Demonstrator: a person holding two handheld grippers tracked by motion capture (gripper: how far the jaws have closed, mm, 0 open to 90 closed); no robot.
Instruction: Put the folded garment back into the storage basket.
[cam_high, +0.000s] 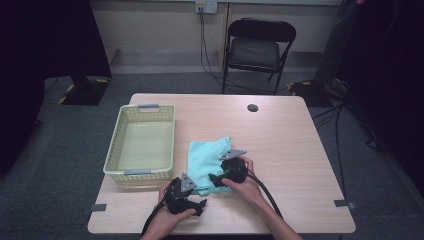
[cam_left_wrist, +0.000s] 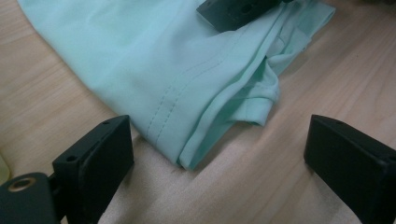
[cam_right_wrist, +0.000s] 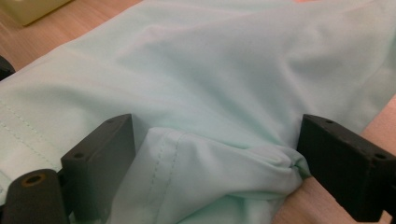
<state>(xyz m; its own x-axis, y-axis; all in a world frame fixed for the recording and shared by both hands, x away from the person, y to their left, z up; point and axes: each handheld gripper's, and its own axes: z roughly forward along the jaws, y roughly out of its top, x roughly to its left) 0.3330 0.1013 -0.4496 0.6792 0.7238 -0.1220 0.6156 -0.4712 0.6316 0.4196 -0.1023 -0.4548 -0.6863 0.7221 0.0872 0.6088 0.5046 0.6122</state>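
The mint garment (cam_left_wrist: 154, 65) is smooth, matt stitched cloth; the table (cam_high: 280, 130) looks like pale wood-grain laminate; the basket (cam_high: 114, 145) is perhaps plastic.

L gripper (cam_high: 199, 204) fingers wide apart; R gripper (cam_high: 216, 178) fingers spread too, both hands low.

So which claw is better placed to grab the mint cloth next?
Probably the right claw: its open jaws already straddle a fold of the mint cloth, while the left claw is open with the hem just ahead.
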